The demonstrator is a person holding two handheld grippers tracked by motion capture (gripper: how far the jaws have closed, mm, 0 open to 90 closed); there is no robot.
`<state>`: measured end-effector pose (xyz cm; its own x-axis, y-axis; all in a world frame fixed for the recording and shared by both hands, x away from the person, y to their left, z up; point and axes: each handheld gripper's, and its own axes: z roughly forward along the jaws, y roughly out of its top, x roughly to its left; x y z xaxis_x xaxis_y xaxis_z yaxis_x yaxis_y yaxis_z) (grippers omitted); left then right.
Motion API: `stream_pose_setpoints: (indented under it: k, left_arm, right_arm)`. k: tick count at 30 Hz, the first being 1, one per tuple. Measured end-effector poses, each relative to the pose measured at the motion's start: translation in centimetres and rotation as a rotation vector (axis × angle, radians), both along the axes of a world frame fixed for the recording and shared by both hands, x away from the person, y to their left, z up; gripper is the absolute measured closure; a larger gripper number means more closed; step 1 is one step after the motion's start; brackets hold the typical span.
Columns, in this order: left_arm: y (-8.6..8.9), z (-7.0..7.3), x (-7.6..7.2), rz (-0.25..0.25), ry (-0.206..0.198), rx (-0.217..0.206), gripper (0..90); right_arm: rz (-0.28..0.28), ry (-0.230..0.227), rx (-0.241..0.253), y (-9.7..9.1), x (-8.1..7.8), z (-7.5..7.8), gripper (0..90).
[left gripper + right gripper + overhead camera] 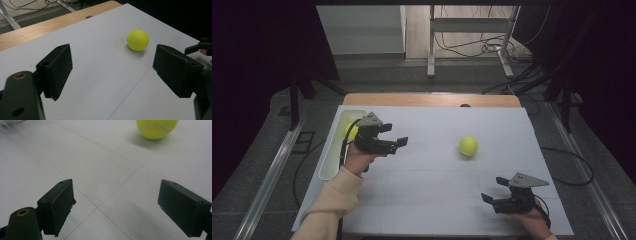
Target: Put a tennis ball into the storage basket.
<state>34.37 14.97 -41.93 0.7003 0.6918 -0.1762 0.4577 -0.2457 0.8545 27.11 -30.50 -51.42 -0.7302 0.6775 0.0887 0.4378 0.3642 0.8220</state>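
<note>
Hovering over the left part of the white board, the left gripper (397, 141) has its two black jaws spread wide with nothing between them. They point across the table toward the tennis ball (468, 146); in the left gripper view that ball (138, 40) sits on the white surface ahead, between the lines of the two jaws but well beyond their tips. The hand holding this gripper comes out of a cream sleeve (332, 200).

Just behind that gripper, at the board's left edge, lies a long pale tray (328, 165), and a second yellow ball (351, 131) peeks out inside it, partly hidden by the gripper.

Low at the near right corner of the board, the right gripper (493, 189) is also wide open and empty, jaws aimed leftward along the surface. From its own camera the tennis ball (157, 128) shows at the top edge, well apart from the jaws.

The white board (432, 200) rests on a wooden table (427, 99), whose far edge shows beyond it.
</note>
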Motion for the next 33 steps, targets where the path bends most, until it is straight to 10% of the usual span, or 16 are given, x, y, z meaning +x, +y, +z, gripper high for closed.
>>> stream_pose_setpoints:
  k: [33]
  left_arm:
    - [-6.0, -1.8, 1.1, -0.114, 0.035, 0.019, 16.6]
  right_arm:
    - [0.011, -0.011, 0.002, 0.2, 0.1, 0.1, 14.0]
